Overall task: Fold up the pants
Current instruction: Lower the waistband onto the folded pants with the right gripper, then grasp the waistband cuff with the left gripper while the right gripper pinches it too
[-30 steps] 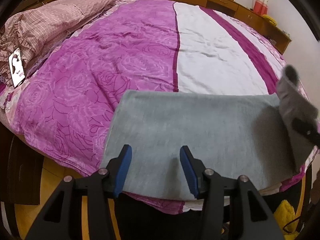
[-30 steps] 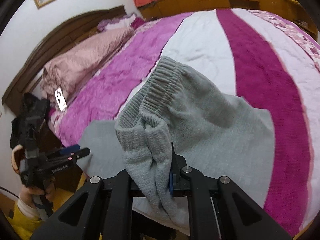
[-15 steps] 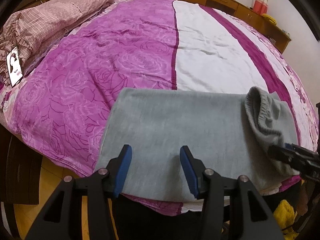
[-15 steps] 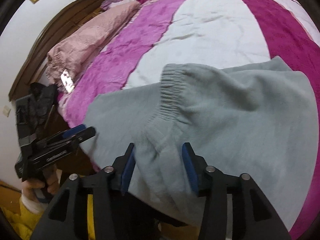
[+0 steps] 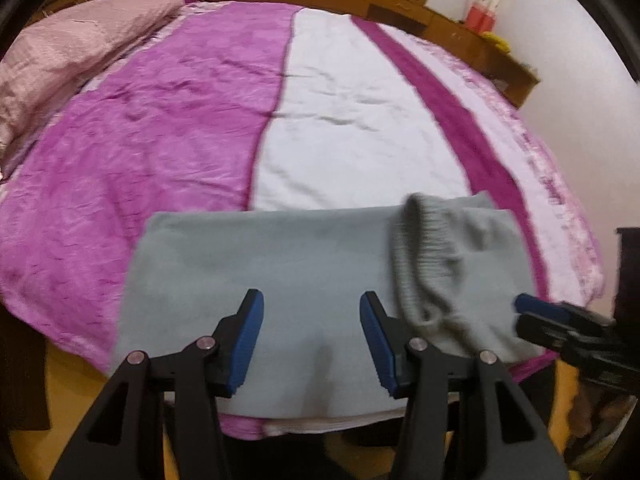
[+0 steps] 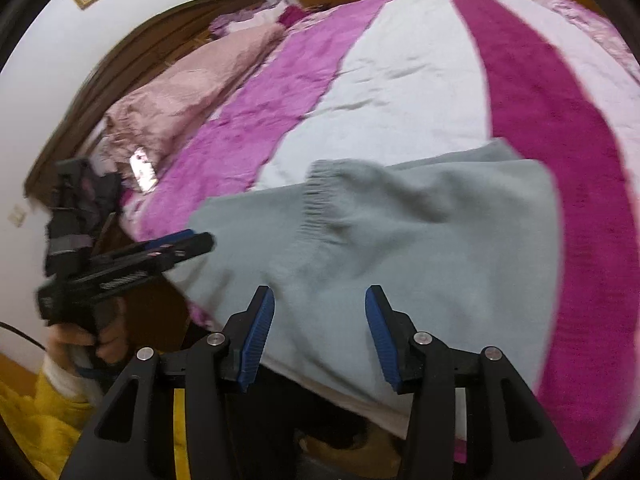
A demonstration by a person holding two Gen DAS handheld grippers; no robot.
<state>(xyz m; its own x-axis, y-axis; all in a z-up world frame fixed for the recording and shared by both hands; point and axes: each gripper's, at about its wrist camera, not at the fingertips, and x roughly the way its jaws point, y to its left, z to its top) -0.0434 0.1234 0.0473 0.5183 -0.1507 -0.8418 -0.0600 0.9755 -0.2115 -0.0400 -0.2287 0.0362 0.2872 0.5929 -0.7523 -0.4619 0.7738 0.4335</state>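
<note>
The grey knit pants [image 5: 280, 280] lie folded across the near edge of the bed, with the ribbed waistband end [image 5: 424, 248] laid over their right part. They also show in the right wrist view [image 6: 400, 248]. My left gripper [image 5: 311, 340] is open and empty, just above the pants' near edge. My right gripper [image 6: 320, 334] is open and empty, over the pants' near right part. It shows at the right edge of the left wrist view [image 5: 560, 324], and my left gripper shows at the left of the right wrist view [image 6: 176, 246].
The bed has a purple, white and magenta striped cover [image 5: 340, 120]. A pink checked quilt [image 5: 60, 52] lies at the head end, with a small card [image 6: 142, 168] on it. A wooden headboard [image 6: 140, 52] and wooden cabinets [image 5: 440, 20] stand around the bed.
My right gripper carried the waistband end leftward, laid it on the pants, opened and drew back. My left gripper stayed open near the pants' edge.
</note>
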